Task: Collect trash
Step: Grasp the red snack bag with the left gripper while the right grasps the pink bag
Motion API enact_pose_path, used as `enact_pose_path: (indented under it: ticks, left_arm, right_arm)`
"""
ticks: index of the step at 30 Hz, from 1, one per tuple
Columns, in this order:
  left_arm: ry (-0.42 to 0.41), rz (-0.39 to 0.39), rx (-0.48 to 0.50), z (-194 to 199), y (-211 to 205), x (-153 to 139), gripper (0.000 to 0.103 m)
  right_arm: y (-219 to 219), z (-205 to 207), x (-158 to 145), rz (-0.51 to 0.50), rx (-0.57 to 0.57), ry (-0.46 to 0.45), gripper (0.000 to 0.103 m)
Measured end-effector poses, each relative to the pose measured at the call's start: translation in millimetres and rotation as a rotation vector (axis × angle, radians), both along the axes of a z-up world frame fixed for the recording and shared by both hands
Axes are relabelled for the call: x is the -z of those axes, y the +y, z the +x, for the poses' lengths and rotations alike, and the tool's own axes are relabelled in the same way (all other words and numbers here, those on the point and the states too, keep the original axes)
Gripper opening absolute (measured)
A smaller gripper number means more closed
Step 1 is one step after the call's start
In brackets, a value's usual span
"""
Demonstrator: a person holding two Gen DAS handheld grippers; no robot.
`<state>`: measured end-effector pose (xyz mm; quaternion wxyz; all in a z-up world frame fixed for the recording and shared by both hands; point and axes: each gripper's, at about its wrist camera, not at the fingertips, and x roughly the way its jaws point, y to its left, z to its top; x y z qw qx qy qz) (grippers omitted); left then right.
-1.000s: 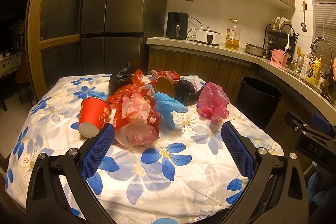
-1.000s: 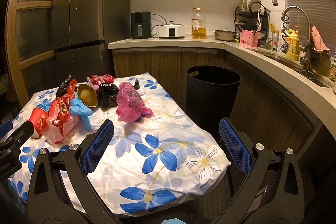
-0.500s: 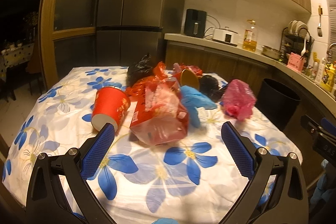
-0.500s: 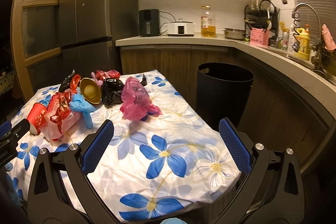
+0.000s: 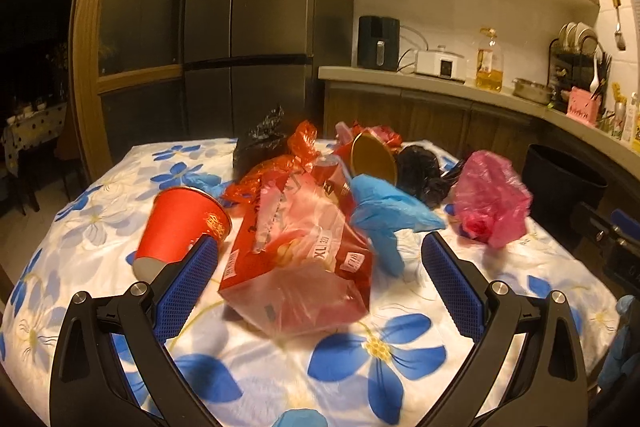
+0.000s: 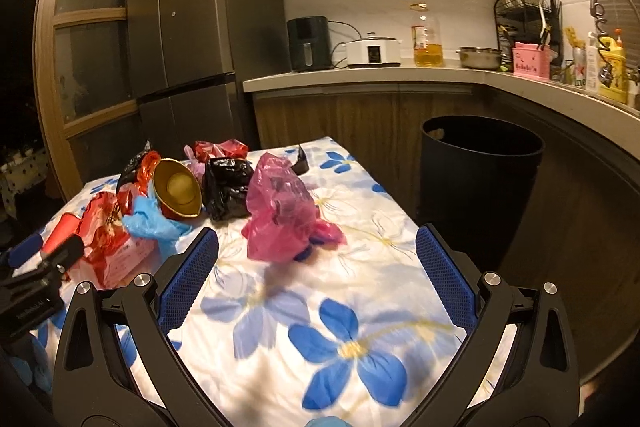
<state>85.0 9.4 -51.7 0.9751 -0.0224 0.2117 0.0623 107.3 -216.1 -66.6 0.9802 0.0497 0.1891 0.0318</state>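
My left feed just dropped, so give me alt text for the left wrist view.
The open left gripper faces a red-and-clear plastic snack bag lying between its blue fingers on the blue-flowered tablecloth. A tipped red paper cup lies left of it, a blue plastic glove and crumpled pink plastic bag right.

We see a white cloth [image 5: 400,379] printed with blue flowers over the desk, a red paper cup [image 5: 176,223], a red-and-clear wrapper [image 5: 296,267], a blue glove [image 5: 384,211], a pink bag [image 6: 280,211], a black bag [image 6: 226,187], a gold bowl [image 6: 178,189] and a black bin [image 6: 476,179].
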Motion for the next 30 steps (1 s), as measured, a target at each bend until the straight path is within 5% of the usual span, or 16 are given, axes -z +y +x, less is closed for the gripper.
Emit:
enact_pose_path:
  ticks: [6,8,12,17,20,30]
  left_arm:
    - [0.042,-0.019,-0.037,16,9,11,0.089]
    - [0.058,-0.024,-0.041,19,10,15,0.076]
    - [0.083,-0.044,-0.048,23,14,20,0.069]
    - [0.117,-0.057,-0.029,25,15,24,0.034]
    - [0.138,-0.062,-0.012,27,13,27,0.025]
    - [0.048,-0.087,-0.02,0,15,2,0.018]
  right_arm:
    - [4,22,7,0.005,-0.016,0.01,0.097]
    - [5,26,9,0.007,-0.021,0.012,0.097]
    - [11,36,13,-0.003,-0.03,0.016,0.094]
    - [16,48,18,-0.011,-0.043,0.024,0.089]
    - [17,55,21,-0.01,-0.049,0.032,0.079]
    - [18,76,33,0.001,-0.064,0.08,0.051]
